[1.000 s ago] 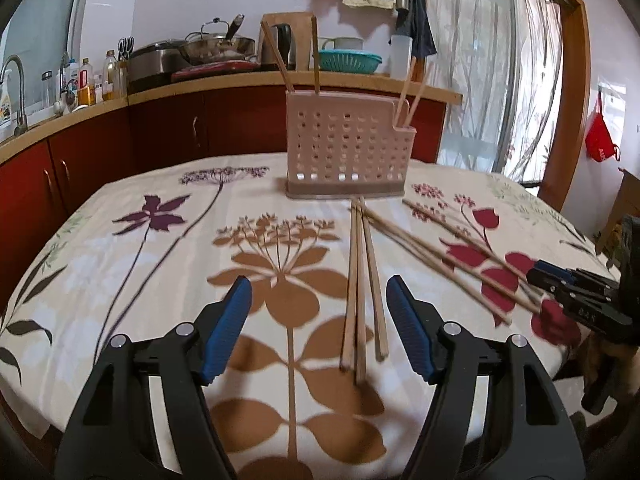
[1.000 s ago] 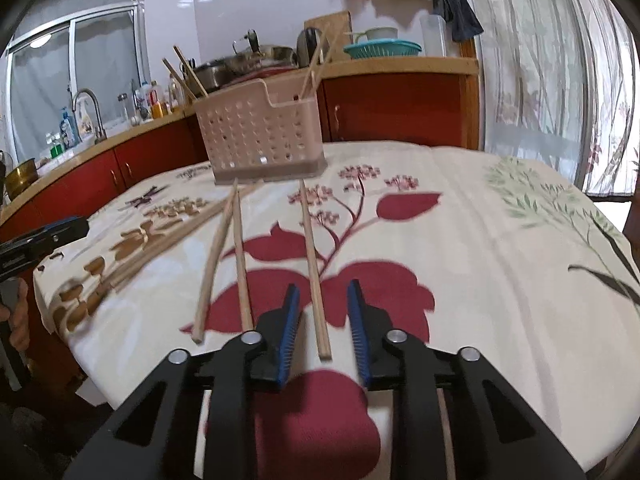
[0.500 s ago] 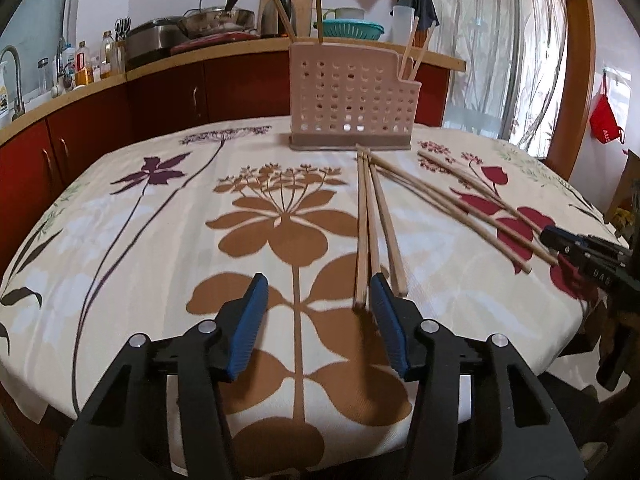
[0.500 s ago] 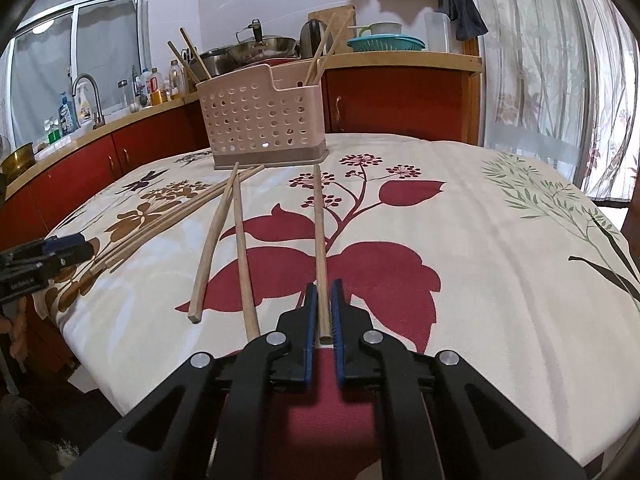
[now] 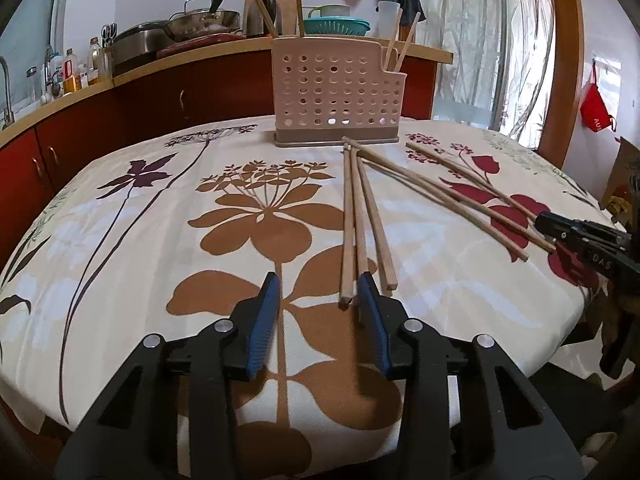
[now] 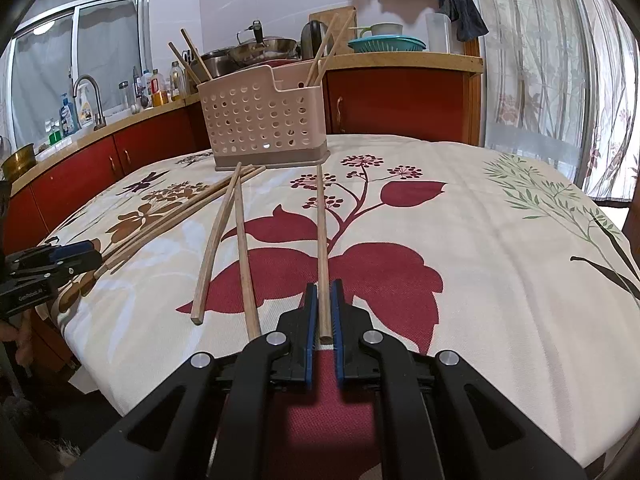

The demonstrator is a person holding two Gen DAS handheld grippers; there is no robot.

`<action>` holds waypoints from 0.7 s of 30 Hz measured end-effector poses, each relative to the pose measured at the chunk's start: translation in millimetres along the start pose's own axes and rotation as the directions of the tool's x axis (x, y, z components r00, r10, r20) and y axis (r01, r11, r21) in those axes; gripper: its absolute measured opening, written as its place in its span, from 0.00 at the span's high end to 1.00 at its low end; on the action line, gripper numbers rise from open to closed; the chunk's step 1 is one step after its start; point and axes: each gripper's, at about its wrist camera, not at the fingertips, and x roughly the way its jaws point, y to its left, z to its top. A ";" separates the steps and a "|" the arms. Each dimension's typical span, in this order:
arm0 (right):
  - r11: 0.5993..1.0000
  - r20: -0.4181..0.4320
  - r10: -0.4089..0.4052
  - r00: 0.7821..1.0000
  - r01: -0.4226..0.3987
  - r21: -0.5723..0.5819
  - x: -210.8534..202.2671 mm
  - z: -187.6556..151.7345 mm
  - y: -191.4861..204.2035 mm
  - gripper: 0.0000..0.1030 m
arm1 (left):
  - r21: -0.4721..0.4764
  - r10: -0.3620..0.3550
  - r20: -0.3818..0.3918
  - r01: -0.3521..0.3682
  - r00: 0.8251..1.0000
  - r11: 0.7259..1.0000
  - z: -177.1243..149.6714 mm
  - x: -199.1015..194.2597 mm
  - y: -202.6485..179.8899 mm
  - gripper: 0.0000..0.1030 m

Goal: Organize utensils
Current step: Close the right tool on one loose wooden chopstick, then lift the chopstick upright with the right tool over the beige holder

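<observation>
Floral-patterned tablecloth (image 5: pixel 120 240) covers the table. Left view: left gripper (image 5: pixel 318 308) is narrowing, its right pad just beside the near ends of three wooden chopsticks (image 5: pixel 360 232), none clamped.

Right view: right gripper (image 6: pixel 324 320) clamps a single wooden chopstick (image 6: pixel 321 232), presumably bound for the far perforated beige plastic holder (image 6: pixel 260 120).
</observation>
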 end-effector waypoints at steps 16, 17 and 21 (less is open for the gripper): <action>1.000 0.004 0.004 1.000 -0.004 0.006 0.1 1.0 1.1 0.92 | 0.015 0.002 -0.008 -0.002 1.000 1.000 -2.4 8.3 3.0 0.63; 1.000 0.006 0.006 1.000 -0.006 0.008 0.1 1.0 1.5 0.92 | 0.021 0.002 -0.004 -0.002 1.000 1.000 -2.4 9.1 1.6 0.66; 0.999 0.017 0.026 1.000 -0.026 0.029 0.7 0.8 0.4 0.92 | 0.035 -0.015 0.015 0.015 1.000 0.999 -2.7 11.4 -2.1 0.75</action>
